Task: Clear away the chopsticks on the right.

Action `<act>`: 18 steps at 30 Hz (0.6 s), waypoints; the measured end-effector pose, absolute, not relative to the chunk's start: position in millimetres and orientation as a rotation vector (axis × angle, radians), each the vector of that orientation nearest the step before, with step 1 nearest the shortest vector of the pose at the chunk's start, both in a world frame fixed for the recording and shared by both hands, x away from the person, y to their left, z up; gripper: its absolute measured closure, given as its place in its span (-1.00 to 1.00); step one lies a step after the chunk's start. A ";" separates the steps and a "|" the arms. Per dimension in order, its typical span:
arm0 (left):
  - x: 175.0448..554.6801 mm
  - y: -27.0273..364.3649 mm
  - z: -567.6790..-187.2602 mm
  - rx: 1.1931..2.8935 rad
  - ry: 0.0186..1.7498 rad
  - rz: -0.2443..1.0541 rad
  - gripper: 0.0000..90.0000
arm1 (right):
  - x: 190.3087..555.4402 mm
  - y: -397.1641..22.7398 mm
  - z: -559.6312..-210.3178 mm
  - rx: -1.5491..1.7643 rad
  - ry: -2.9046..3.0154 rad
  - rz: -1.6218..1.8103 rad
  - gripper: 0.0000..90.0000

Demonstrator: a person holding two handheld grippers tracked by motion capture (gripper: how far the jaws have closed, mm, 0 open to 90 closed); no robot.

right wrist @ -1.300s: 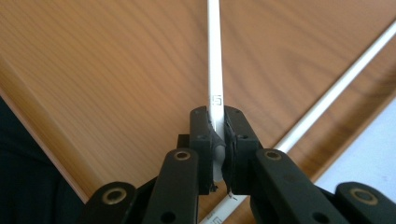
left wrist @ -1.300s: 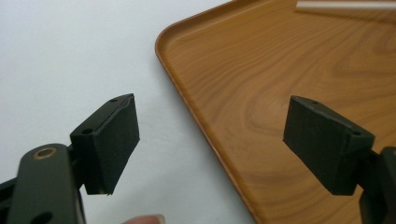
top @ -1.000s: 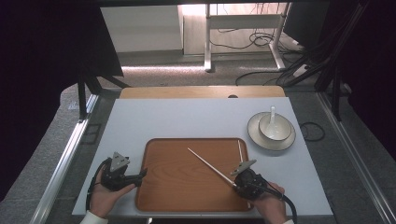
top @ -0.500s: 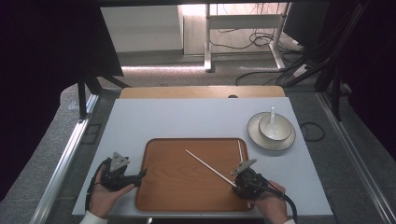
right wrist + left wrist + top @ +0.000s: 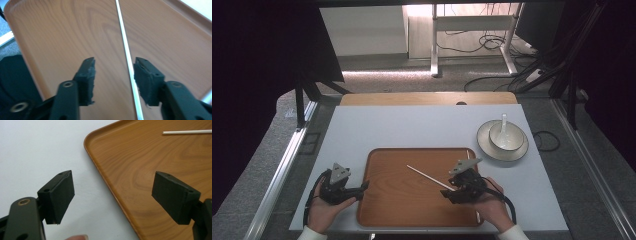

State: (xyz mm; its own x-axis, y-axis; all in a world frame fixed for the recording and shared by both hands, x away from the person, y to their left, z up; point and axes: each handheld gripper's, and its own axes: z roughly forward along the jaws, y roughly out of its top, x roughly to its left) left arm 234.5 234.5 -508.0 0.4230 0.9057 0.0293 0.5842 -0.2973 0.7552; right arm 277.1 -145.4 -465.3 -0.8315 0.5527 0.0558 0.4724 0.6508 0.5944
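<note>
A white table [image 5: 422,127] stands over grey carpet, with desk legs and cables in the dim background. Nearest the person, a wooden tray [image 5: 387,200] lies at the table's front edge, a hand at each side. The left gripper [image 5: 357,189] rests at the tray's left rim, jaws wide apart with nothing between them. The right gripper [image 5: 447,194] sits over the tray's right half; its jaws have just been opening and now stand apart around the near end of a white chopstick [image 5: 429,177], the pads not pressing it. The stick lies on the tray, its long axis running from that gripper up and left toward the tray's middle, so the right hand is much the nearer. Farther right, off the tray, a bowl [image 5: 506,137] with a spoon [image 5: 503,122] sits on a plate [image 5: 484,145].
</note>
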 end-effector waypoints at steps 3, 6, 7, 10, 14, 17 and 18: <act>234.4 234.5 -508.0 2.003 1.255 0.608 -0.60 | 290.1 -130.1 -468.9 0.854 2.780 0.956 0.47; 234.0 234.9 -507.9 2.001 1.255 0.608 -0.60 | 306.8 -114.6 -477.0 0.922 2.819 1.020 0.78; 234.0 234.9 -508.1 1.997 1.256 0.608 -0.60 | 310.7 -111.5 -479.8 0.939 2.826 1.034 0.84; 233.7 235.9 -508.0 1.999 1.255 0.610 -0.60 | 324.9 -103.6 -491.6 1.046 2.850 1.089 0.98; 233.8 236.5 -508.3 2.000 1.257 0.609 -0.60 | 337.1 -100.8 -504.8 1.117 2.843 1.035 0.99; 234.0 236.2 -508.6 2.002 1.257 0.610 -0.60 | 342.8 -101.5 -512.2 1.158 2.839 0.998 1.00; 233.9 235.9 -508.4 2.003 1.257 0.609 -0.60 | 343.9 -102.0 -513.3 1.169 2.832 0.993 1.00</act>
State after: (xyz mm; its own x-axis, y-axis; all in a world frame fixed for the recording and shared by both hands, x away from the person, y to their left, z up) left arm 233.9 235.9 -508.4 0.4222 0.9060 0.0297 0.5845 -0.2971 0.7551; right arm 343.9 -102.0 -513.3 -0.7339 0.6127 0.2933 0.6617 0.5472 0.5126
